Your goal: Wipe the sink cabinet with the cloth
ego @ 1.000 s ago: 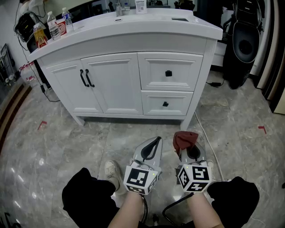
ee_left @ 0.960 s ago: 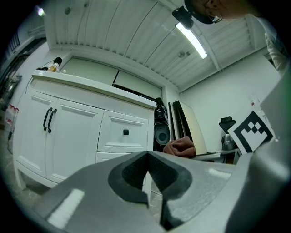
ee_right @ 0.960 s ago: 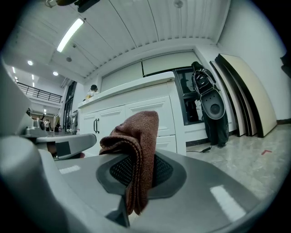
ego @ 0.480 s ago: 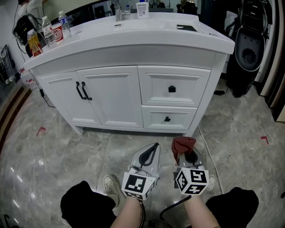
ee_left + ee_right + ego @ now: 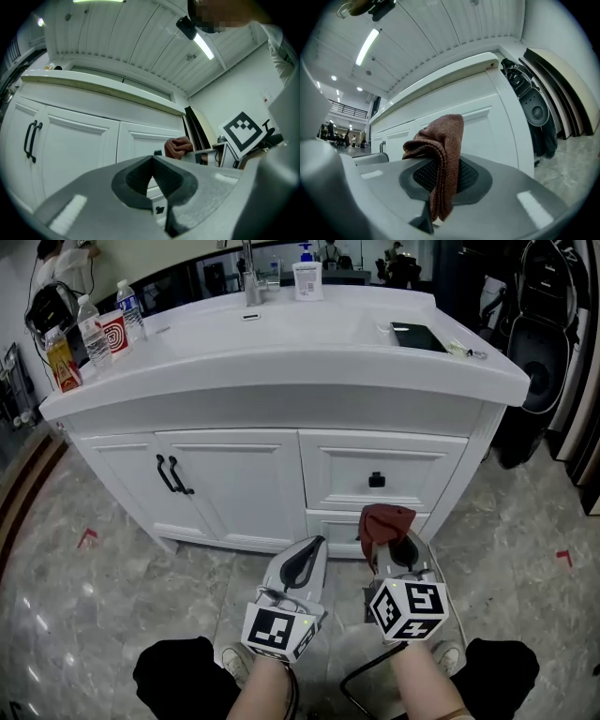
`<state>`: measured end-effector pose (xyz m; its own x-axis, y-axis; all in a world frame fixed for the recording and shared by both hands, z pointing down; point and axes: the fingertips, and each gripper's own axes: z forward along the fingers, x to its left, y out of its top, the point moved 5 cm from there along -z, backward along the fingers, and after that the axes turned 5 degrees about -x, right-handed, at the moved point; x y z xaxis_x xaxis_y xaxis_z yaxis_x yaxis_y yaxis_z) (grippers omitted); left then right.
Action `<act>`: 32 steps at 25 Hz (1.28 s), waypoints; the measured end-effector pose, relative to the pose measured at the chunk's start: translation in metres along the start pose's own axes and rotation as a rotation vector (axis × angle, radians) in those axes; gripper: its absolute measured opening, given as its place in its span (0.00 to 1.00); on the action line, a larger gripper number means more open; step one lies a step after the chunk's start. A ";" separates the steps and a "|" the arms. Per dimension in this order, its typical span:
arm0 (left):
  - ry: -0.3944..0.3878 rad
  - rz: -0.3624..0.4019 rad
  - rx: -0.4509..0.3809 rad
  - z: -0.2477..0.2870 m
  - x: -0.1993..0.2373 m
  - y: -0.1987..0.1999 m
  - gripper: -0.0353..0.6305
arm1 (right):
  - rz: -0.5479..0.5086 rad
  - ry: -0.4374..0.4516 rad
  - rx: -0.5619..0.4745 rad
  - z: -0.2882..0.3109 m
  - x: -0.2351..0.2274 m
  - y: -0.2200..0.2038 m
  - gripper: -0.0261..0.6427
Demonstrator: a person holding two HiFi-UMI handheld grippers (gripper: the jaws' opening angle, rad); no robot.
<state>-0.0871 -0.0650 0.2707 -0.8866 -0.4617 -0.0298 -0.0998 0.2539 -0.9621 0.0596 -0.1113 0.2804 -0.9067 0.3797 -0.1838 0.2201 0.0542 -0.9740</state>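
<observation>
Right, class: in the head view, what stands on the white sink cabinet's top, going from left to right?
Yellow bottle with red label → clear plastic water bottle → red-and-white patterned cup → chrome tap → white pump dispenser → flat black slab.

The bare left forearm [image 5: 264,690] and bare right forearm [image 5: 419,679] reach forward side by side, low and near. The grey left tool [image 5: 317,544] points far, jaws pressed together on nothing. Just beside it, the grey right tool [image 5: 383,542] clamps a folded reddish-brown terry cloth [image 5: 388,519].
</observation>
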 end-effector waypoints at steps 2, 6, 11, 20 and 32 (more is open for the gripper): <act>0.007 0.010 0.000 0.009 0.016 0.002 0.05 | -0.015 0.036 -0.022 0.022 0.010 0.012 0.16; 0.023 0.022 -0.005 0.022 0.044 0.008 0.05 | -0.025 0.109 -0.061 0.060 0.034 0.030 0.16; 0.038 0.036 -0.024 0.029 0.068 0.016 0.05 | -0.042 0.215 -0.075 0.094 0.071 0.041 0.16; 0.038 0.035 -0.032 0.033 0.074 0.022 0.05 | -0.064 0.223 -0.073 0.111 0.064 0.046 0.16; -0.017 0.015 -0.019 0.047 0.037 0.007 0.05 | -0.106 0.101 -0.080 0.086 -0.006 0.058 0.16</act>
<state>-0.0990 -0.1201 0.2498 -0.8801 -0.4723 -0.0489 -0.0954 0.2768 -0.9562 0.0470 -0.1900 0.2140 -0.8866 0.4583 -0.0624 0.1568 0.1709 -0.9727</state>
